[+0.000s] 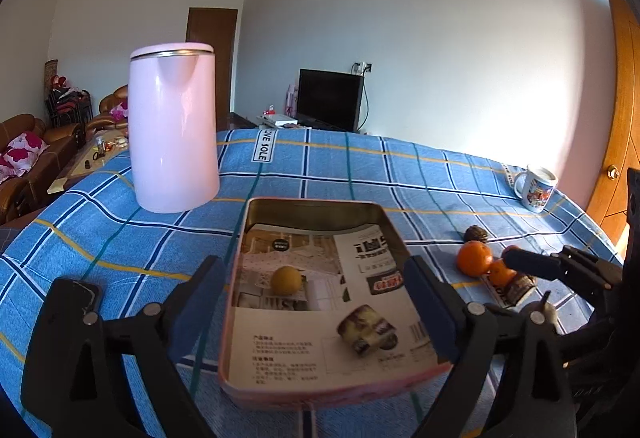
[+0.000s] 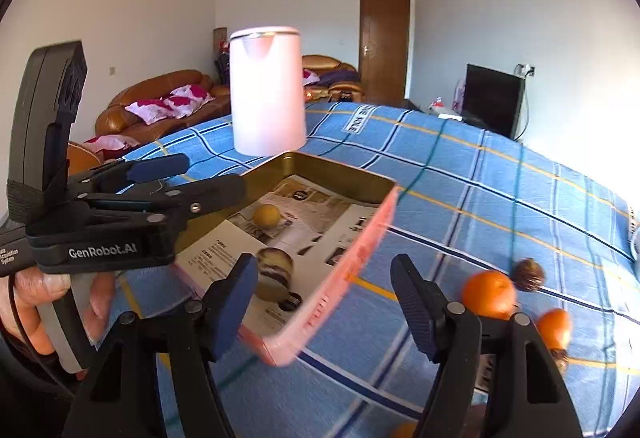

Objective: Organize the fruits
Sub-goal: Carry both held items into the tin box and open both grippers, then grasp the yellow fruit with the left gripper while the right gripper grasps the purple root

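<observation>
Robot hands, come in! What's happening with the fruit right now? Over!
Left gripper open, straddling the tin. Right gripper open, empty. Yellow fruit in tin; two oranges still on cloth. Nothing blocking.

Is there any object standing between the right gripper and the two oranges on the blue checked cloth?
Nothing visible blocks them. The right gripper is open, with the pink metal tin to its left. The larger round orange and smaller orange lie to its right on the blue checked tablecloth, beside its right finger.
</observation>
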The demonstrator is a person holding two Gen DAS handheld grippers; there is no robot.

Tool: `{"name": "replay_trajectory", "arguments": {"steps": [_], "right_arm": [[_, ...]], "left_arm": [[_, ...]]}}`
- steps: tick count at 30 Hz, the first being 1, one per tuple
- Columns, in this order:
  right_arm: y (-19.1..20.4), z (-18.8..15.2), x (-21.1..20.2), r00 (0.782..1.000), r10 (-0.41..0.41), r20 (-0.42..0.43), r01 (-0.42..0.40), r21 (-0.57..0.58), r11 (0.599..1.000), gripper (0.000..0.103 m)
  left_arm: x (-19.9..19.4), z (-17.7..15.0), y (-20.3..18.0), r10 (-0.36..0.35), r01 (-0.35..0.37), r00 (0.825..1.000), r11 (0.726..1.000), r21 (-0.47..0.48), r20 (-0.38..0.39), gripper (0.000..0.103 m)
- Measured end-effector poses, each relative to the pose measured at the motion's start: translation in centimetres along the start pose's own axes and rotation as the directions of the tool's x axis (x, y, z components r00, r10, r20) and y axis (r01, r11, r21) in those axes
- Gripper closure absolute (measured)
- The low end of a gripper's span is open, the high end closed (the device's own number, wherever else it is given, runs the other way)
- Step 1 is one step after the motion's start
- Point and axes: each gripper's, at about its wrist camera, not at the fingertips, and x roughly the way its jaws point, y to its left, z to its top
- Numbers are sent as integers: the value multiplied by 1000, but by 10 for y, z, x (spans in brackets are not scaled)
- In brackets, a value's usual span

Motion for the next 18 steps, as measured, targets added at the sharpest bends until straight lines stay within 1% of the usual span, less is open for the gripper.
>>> {"name": "replay_trajectory", "arguments": {"steps": [1,2,3,5,7,9,13,15,18], "right_arm": [[-9,-8,-15,999,-23,23,22,14,1000,26],[-19,-15,-28,998,-56,42,55,34,998,21],[-30,-24,-40,994,-94,56,90,61,994,19],[-49,-39,-57,985,-157,66,148,117,982,18],[-63,-54,-67,979,-194,59,182,167,969,18],[-71,-63,-70,979,-197,44,185,197,963,18],[-77,-68,-60,983,-184,20,176,219,960,18],[-77,-68,-57,982,-186,13,179,215,960,18],[-75,-69,-48,983,-184,-25,186,204,961,18]], "left_arm": [[-5,-3,-6,-15,15,1000,1000,-1,10,10],[-7,-5,-14,-34,34,999,999,1,15,10],[-9,-8,-22,-52,52,999,999,6,13,9],[-10,-12,-39,-88,88,996,996,20,9,8],[-8,-17,-54,-115,115,993,993,37,-3,8],[-4,-21,-68,-131,132,991,990,57,-22,8],[0,-33,-84,-131,135,990,987,87,-52,8],[1,-37,-90,-121,126,991,987,99,-53,8],[1,-42,-96,-120,126,991,986,112,-59,8]]}}
